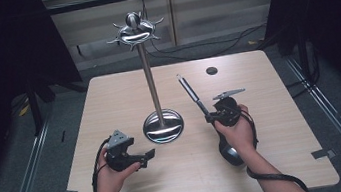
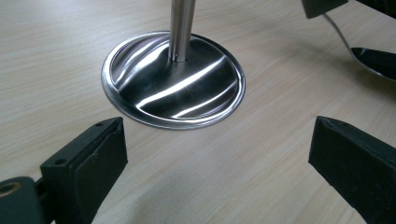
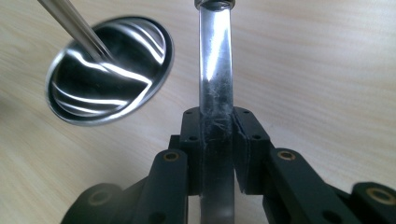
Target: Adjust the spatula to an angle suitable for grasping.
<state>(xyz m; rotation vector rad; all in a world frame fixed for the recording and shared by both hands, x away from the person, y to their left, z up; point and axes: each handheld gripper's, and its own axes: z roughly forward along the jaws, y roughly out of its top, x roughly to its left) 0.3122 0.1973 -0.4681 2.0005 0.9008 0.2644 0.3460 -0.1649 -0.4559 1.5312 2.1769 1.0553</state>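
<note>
I see a steel ladle (image 1: 194, 97) pinched by its handle in my right gripper (image 1: 212, 116), handle tip slanting up and away, bowl down by my right hand (image 1: 235, 130). Left of it the utensil stand (image 1: 162, 125) sits mid-table (image 1: 108, 99). My left gripper (image 1: 147, 155) rests low, jaws spread, aimed at the stand's base.
</note>
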